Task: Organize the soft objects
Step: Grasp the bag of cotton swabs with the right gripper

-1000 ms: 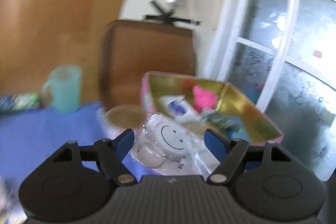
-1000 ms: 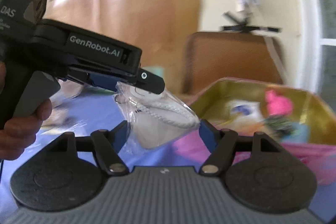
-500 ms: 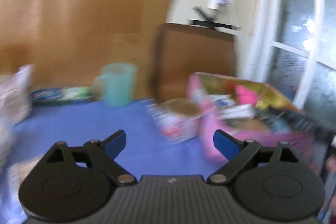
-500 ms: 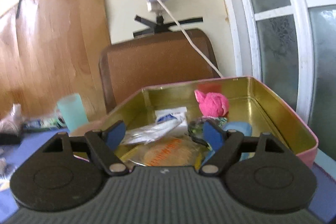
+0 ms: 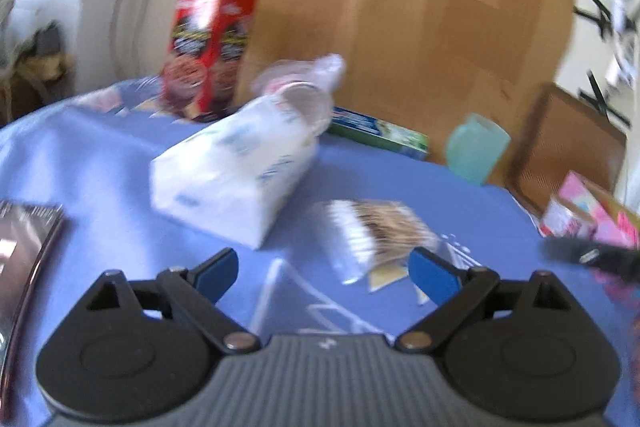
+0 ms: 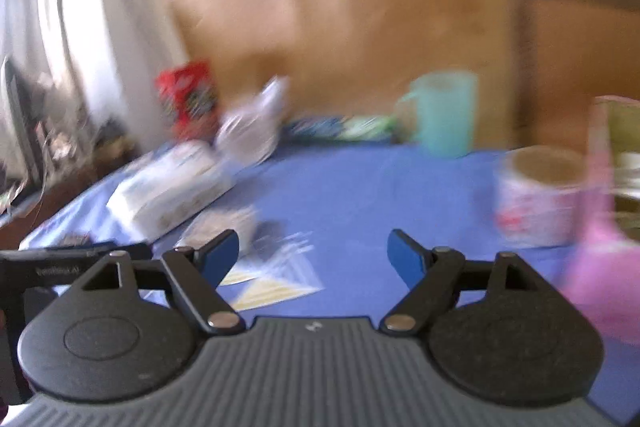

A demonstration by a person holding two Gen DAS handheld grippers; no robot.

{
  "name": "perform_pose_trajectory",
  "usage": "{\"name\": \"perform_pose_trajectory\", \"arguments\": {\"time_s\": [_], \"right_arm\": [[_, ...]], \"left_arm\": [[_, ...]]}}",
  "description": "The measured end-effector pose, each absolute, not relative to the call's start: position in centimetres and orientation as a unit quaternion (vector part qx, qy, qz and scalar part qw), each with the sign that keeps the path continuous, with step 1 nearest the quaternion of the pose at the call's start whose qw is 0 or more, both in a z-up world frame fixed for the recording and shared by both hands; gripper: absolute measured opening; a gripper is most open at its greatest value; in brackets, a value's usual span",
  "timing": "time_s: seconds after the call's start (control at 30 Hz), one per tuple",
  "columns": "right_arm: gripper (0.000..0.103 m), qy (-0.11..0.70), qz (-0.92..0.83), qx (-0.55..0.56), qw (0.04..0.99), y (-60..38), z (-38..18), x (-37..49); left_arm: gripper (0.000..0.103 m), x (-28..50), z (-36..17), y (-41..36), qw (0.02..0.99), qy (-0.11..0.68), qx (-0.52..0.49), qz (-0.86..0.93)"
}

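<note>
Both grippers point(image 5: 323, 270) point(image 6: 313, 253) spread, empty; tissue pack point(image 5: 236, 169), clear packet point(image 5: 376, 231) ahead (blurred), teal cup point(image 5: 476, 147) behind

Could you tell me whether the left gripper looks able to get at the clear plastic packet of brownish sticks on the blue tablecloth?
Probably yes. The left gripper is open and empty, and the clear plastic packet of brownish sticks lies just ahead of its right finger on the blue tablecloth, nothing between. The white tissue pack sits apart, left.
</note>
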State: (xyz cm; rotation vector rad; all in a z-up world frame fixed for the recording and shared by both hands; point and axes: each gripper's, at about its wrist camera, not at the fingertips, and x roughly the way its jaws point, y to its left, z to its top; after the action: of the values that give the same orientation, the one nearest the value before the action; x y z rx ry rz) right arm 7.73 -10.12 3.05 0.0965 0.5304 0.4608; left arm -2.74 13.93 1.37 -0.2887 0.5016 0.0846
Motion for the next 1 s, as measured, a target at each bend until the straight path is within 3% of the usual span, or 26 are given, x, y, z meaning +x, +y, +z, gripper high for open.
{"name": "perform_pose_trajectory", "arguments": {"time_s": [0.1,0.17,0.3,0.37,0.4,0.43,0.47,0.73,0.8,0.87,1.0], "right_arm": [[0.084,0.274,0.254,0.001,0.927,-5.7,2.5,9.6],[0.092,0.281,0.271,-0.022,0.920,-3.7,2.0,10.9],[0.091,0.313,0.282,-0.019,0.907,-1.7,1.5,14.1],[0.065,0.332,0.287,-0.003,0.898,-1.7,1.1,14.8],[0.062,0.330,0.282,0.002,0.901,-1.9,1.2,14.6],[0.038,0.326,0.277,-0.007,0.904,-2.1,1.3,13.8],[0.033,0.325,0.277,-0.013,0.904,-2.3,1.4,13.3],[0.035,0.324,0.255,0.011,0.911,-8.6,1.6,6.4],[0.047,0.318,0.251,0.019,0.914,-10.3,1.8,4.4],[0.068,0.296,0.235,0.016,0.926,-11.5,1.8,2.6],[0.074,0.287,0.224,-0.018,0.931,-11.5,1.1,2.2]], "left_arm": [[0.095,-3.4,0.7,16.1,0.950,0.240,-0.195,0.042],[0.095,-3.2,0.1,17.1,0.941,0.247,-0.231,0.033],[0.095,-3.2,0.0,17.7,0.938,0.243,-0.245,0.025],[0.095,-3.3,-0.1,17.7,0.938,0.243,-0.245,0.021],[0.095,-3.3,-0.1,17.7,0.938,0.243,-0.245,0.020],[0.095,-3.3,-0.1,17.7,0.938,0.242,-0.246,0.018],[0.095,-3.2,-0.2,17.5,0.939,0.243,-0.245,0.018],[0.096,-2.9,0.2,16.4,0.941,0.260,-0.217,-0.012],[0.096,-2.9,0.4,15.6,0.940,0.267,-0.209,-0.033],[0.096,-2.8,0.9,14.3,0.937,0.270,-0.211,-0.070],[0.097,-1.5,1.6,11.3,0.929,0.287,-0.204,-0.112]]}}
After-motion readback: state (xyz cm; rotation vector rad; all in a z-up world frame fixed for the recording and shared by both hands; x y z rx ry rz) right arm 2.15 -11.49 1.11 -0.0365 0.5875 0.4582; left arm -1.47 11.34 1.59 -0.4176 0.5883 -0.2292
